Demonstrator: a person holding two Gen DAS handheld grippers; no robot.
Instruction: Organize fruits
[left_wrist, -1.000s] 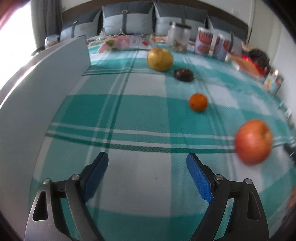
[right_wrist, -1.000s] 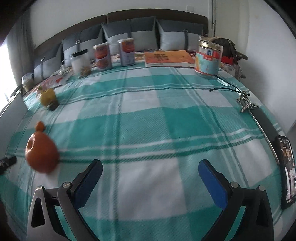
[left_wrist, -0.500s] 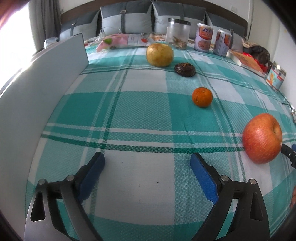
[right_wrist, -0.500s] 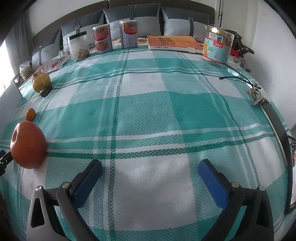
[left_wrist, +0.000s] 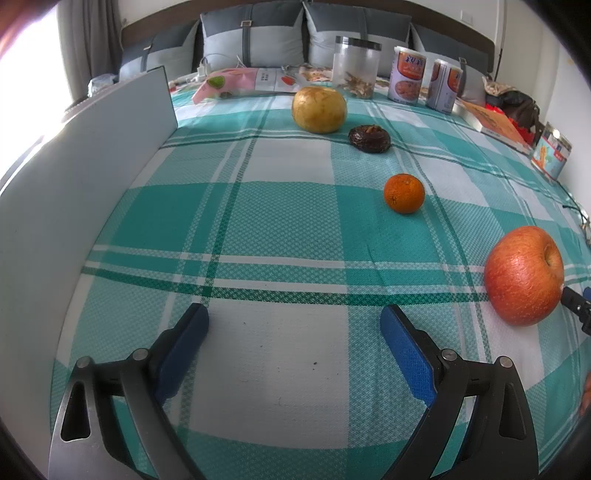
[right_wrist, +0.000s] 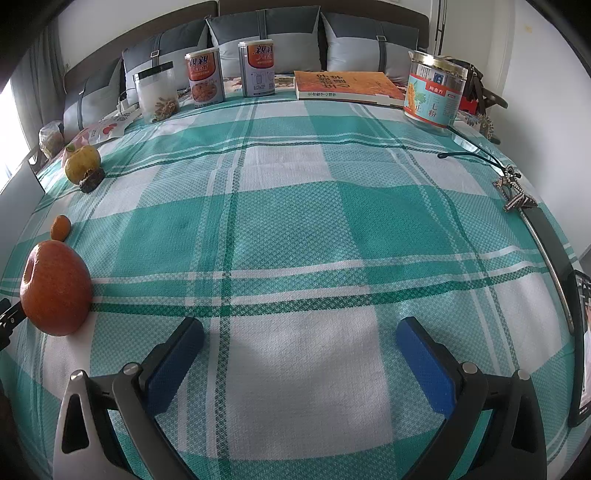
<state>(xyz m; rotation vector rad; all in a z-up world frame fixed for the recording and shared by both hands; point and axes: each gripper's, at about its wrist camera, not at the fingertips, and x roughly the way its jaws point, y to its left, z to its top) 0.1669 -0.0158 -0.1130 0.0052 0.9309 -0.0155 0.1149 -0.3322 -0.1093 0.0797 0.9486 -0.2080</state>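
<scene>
Rolling has stopped for the red apple (left_wrist: 523, 276), which was blurred and moving a second ago and is now lying sharp and at rest on the teal plaid cloth (left_wrist: 280, 206) of the bed. Both cameras are sitting a little lower and closer to the cloth than before. The left hand-held gripper (left_wrist: 294, 325) is hovering with its blue pads (left_wrist: 404, 354) spread wide, gripping nothing; the right hand-held gripper (right_wrist: 300, 338) is likewise standing open and unloaded. The apple is lying to the right of the left gripper and to the left of the right one. Beyond it, in a slanting line, are sitting a small orange (left_wrist: 404, 193), a dark brown dried fruit (left_wrist: 369, 139) and a yellow pear (left_wrist: 319, 109). A white board (left_wrist: 74, 184) is standing along the left edge.
</scene>
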